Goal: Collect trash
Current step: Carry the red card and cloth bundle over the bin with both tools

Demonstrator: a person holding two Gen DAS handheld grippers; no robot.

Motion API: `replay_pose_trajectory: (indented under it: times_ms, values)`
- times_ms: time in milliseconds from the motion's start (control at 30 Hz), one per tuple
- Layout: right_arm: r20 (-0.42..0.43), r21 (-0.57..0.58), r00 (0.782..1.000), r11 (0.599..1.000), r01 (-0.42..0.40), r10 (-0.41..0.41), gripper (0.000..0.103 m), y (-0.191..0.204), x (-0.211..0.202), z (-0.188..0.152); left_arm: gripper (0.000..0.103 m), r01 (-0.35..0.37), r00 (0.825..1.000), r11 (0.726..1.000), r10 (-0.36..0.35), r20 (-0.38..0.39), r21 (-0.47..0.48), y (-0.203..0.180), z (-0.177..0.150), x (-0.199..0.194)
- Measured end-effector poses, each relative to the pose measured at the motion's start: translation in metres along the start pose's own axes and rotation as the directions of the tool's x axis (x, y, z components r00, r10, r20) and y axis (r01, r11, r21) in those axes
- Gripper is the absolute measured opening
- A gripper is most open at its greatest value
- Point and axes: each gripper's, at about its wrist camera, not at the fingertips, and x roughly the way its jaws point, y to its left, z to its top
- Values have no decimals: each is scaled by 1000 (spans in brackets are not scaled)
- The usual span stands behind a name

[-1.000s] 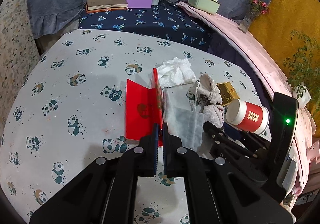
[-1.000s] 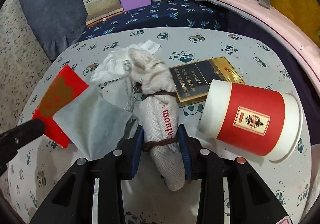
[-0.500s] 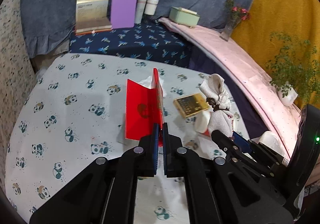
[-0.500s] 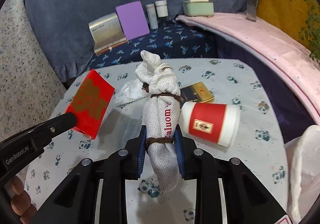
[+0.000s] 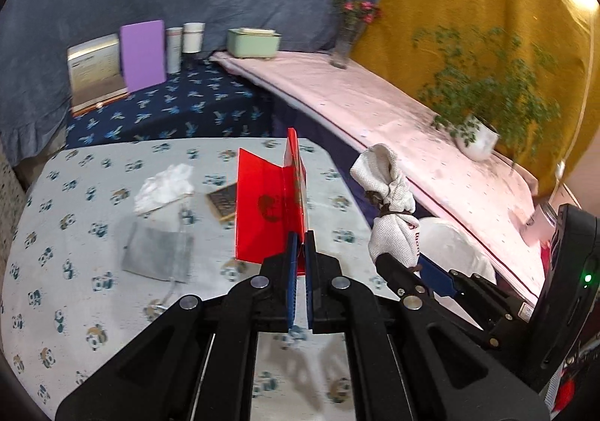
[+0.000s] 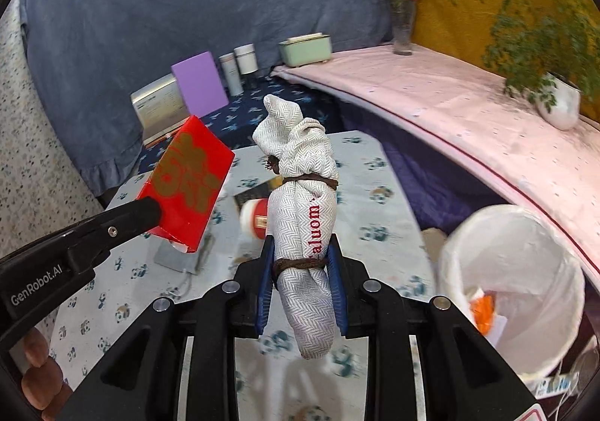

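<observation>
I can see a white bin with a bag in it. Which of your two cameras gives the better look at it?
The right wrist view. There the white lined bin shows its open mouth, its liner and some orange and white scraps inside. In the left wrist view only a white bulge of it shows, mostly hidden behind the right gripper and its white cloth pouch.

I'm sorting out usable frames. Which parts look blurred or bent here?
Left wrist view: the grey pouch is soft and the pink ledge bows from the lens. Right wrist view: the red cup and bin are smeared, while the cloth bundle stays sharp.
</observation>
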Motion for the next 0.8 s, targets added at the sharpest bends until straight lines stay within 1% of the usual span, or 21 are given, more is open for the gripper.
replay_pose_trajectory:
  times_ms: [200, 467, 633, 800]
  values:
    - [17, 79, 997, 994, 76, -77, 25, -57, -26, -14, 3, 73, 997, 993, -71, -24, 96, -63, -8, 9]
    - [11, 186, 985, 968, 169, -174, 25, -128, -48, -32, 3, 151, 988, 969, -141, -67, 194, -137, -19, 28]
    - [3, 236, 976, 948, 213, -220, 25, -159, -56, -39, 4, 190, 980, 955, -171, -98, 227, -167, -23, 41]
    - [-7, 272, 969, 932, 240, -248, 25, -186, -59, -47, 4, 215, 974, 942, -186, -133, 257, -188, -28, 56]
